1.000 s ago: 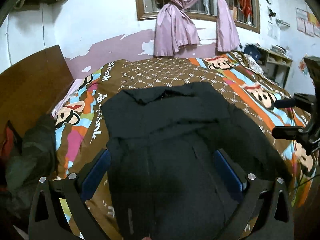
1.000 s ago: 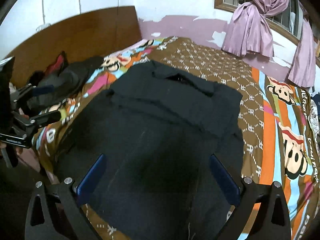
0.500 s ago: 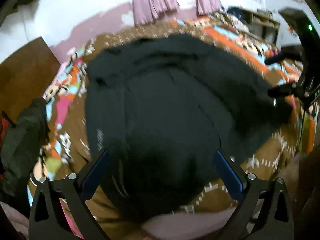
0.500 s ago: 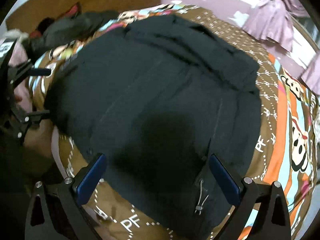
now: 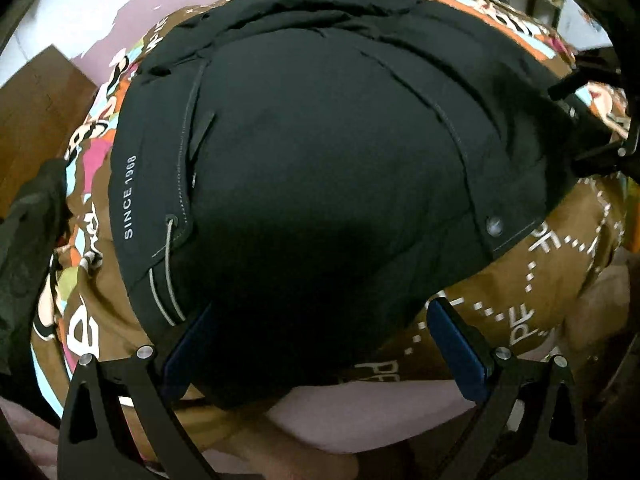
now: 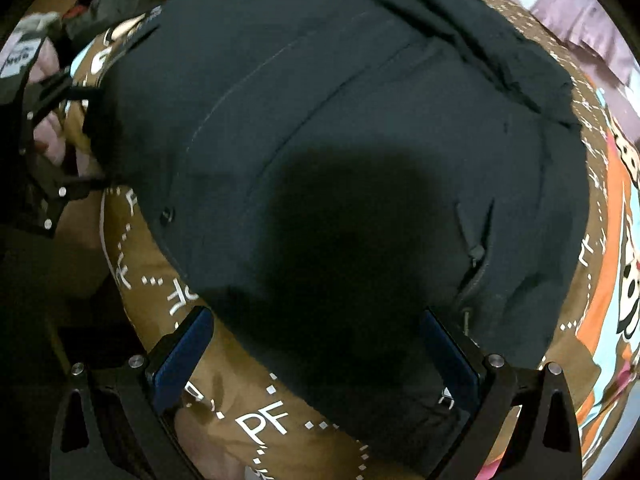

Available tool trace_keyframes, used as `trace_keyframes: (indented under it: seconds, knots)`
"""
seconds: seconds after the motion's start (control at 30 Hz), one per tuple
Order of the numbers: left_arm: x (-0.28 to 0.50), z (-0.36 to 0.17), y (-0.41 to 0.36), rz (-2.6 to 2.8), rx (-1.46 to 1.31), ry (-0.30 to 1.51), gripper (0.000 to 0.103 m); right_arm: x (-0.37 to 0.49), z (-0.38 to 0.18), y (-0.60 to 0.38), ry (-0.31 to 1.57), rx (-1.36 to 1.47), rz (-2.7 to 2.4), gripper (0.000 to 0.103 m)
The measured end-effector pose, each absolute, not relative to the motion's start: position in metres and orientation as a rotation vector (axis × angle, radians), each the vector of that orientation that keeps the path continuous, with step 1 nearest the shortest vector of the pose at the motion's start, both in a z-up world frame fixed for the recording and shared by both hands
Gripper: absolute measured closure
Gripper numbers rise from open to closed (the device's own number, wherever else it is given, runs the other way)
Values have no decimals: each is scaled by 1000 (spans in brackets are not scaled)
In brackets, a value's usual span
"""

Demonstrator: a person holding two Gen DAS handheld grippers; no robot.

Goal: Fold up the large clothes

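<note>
A large black jacket (image 5: pixel 320 152) lies spread on the bed, its hem toward me, with "SINCE 1968" printed along its left edge. It also fills the right wrist view (image 6: pixel 340 140). My left gripper (image 5: pixel 320 348) is open, low over the hem, its blue pads on either side of the fabric edge. My right gripper (image 6: pixel 316 356) is open too, just above the hem near the bed's front edge. Each gripper shows at the side of the other's view: the right one (image 5: pixel 596 120) and the left one (image 6: pixel 52 136).
The bed has a brown patterned cover (image 5: pixel 532 292) with cartoon prints (image 6: pixel 624 288). Dark clothes (image 5: pixel 28 240) are piled at the left by a wooden headboard (image 5: pixel 36 96). Pink curtains (image 6: pixel 580 12) hang behind.
Both grippers have dropped down and come close to the jacket's hem at the front edge of the bed. Both have stayed open.
</note>
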State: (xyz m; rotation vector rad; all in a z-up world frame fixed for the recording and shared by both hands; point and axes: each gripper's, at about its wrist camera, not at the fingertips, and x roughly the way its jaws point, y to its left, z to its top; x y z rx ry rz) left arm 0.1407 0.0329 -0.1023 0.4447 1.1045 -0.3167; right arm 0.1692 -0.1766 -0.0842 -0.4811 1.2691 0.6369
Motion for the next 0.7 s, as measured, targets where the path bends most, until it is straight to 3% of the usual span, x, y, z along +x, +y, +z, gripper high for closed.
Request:
trace_keyframes:
  seconds: [0.7]
  knots:
    - [146, -140, 40, -318, 580, 1103, 2, 178, -119, -138, 1224, -861, 540, 0]
